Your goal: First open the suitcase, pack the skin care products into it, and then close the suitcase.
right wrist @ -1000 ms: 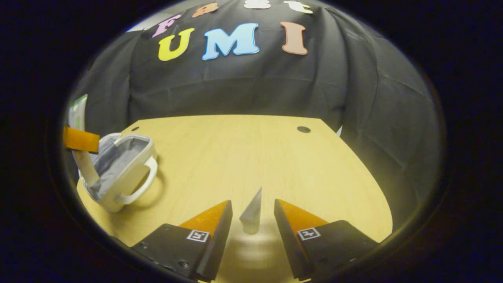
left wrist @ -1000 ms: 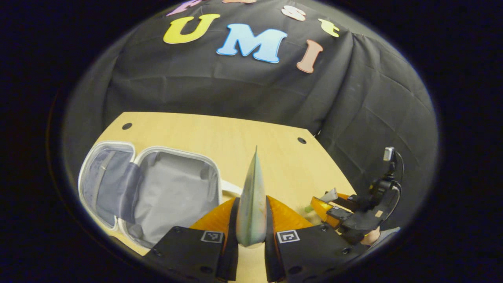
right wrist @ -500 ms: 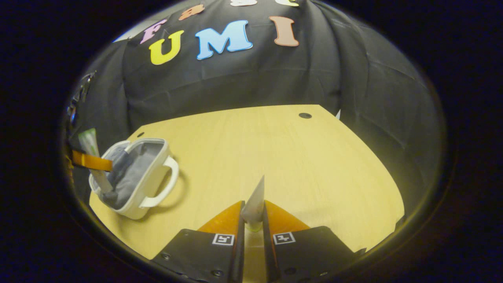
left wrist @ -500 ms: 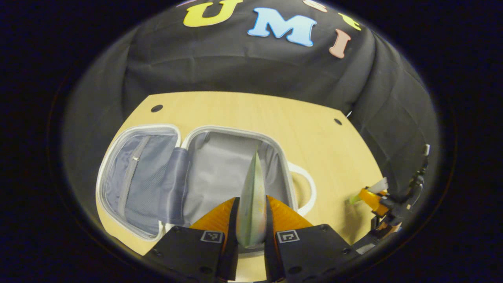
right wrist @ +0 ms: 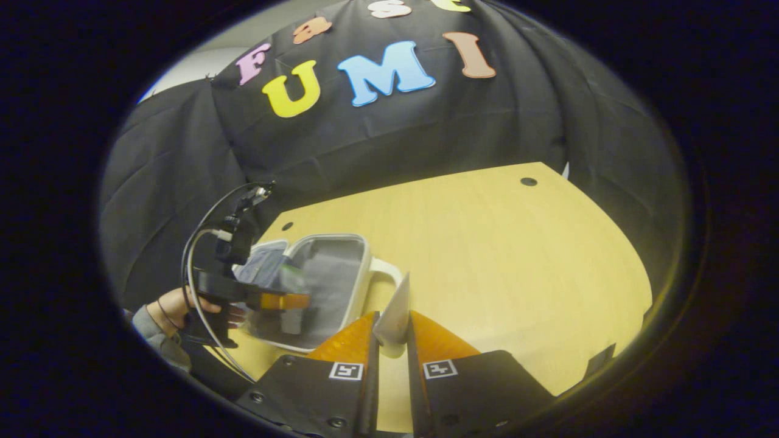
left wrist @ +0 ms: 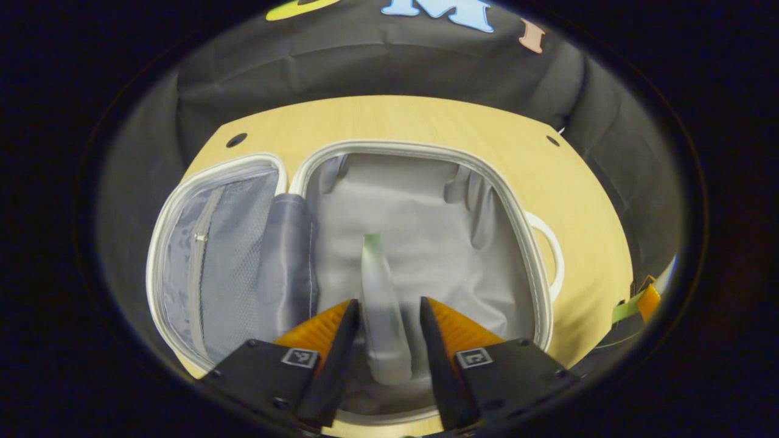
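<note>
Left claw (left wrist: pixel 382 316) released, over the open suitcase (left wrist: pixel 420 152), a tube (left wrist: pixel 380 304) lying loose between its fingers. Right claw (right wrist: pixel 389 328) clenched on another tube (right wrist: pixel 394 310) above the surface (right wrist: pixel 517 255).

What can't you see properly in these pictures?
- Left gripper view: the tube between the left gripper fingers is blurred; whether it has landed on the suitcase lining cannot be told.
- Right gripper view: the tube held by the right gripper is seen edge-on, its front hidden.
- Right gripper view: the person's hand is partly covered by the left gripper's body.
</note>
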A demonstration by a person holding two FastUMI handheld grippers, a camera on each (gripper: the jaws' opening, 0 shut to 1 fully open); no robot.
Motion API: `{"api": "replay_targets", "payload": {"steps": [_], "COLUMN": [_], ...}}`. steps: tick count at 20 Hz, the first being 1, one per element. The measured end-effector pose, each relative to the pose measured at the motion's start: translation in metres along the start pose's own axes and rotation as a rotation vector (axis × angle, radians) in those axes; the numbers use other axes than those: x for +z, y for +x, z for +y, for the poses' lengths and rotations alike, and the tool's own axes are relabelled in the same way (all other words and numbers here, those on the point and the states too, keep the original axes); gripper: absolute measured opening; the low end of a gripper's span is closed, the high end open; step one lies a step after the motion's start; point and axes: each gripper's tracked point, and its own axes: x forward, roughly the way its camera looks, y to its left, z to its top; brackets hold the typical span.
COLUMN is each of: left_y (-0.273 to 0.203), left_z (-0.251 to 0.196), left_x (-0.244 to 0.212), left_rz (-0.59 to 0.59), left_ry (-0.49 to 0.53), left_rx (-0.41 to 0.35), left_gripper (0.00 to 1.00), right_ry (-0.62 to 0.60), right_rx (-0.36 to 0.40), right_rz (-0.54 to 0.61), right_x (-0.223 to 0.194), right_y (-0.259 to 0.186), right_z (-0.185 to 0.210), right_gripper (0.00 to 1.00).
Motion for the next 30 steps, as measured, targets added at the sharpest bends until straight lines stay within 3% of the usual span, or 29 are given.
{"api": "replay_targets", "payload": {"steps": [2, 3, 7, 9, 11, 15, 17, 18, 20, 21, 22, 30], "left_y": [-0.015, -0.027, -0.078, -0.097, -0.111, -0.128, -0.137, -0.137, -0.134, -0.137, -0.14, -0.16], "left_z": [0.008, 0.011, 0.032, 0.053, 0.082, 0.131, 0.15, 0.157, 0.172, 0.179, 0.184, 0.273], "left_x": [0.009, 0.014, 0.027, 0.02, 0.015, 0.0, -0.005, -0.004, -0.002, -0.003, -0.001, 0.013], "left_rz": [-0.065, -0.107, -0.256, -0.276, -0.295, -0.303, -0.304, -0.306, -0.313, -0.321, -0.329, -0.402], "left_ry": [0.002, -0.005, -0.055, -0.076, -0.109, -0.195, -0.222, -0.228, -0.236, -0.241, -0.245, -0.272], "left_rx": [-0.003, -0.003, -0.005, 0.021, 0.067, 0.139, 0.161, 0.172, 0.192, 0.201, 0.207, 0.277], "left_gripper": [0.92, 0.93, 0.94, 0.92, 0.92, 0.92, 0.92, 0.94, 0.92, 0.92, 0.92, 0.94], "right_ry": [-0.015, -0.021, -0.029, -0.006, 0.006, -0.028, -0.057, -0.065, -0.09, -0.111, -0.13, -0.221], "right_rx": [0.048, 0.07, 0.133, 0.162, 0.161, 0.146, 0.147, 0.151, 0.137, 0.121, 0.109, -0.023], "right_rz": [0.017, 0.029, 0.107, 0.184, 0.251, 0.312, 0.294, 0.272, 0.216, 0.18, 0.15, -0.092], "right_x": [-0.002, -0.003, -0.019, -0.033, -0.044, -0.059, -0.058, -0.054, -0.043, -0.037, -0.031, 0.017], "right_y": [0.01, 0.018, 0.059, 0.083, 0.104, 0.129, 0.127, 0.124, 0.117, 0.112, 0.106, 0.049], "right_z": [0.03, 0.043, 0.081, 0.095, 0.101, 0.105, 0.104, 0.105, 0.103, 0.099, 0.096, 0.061], "right_gripper": [0.21, 0.17, 0.21, 0.17, 0.21, 0.19, 0.36, 0.29, 0.8, 0.91, 0.95, 0.95]}}
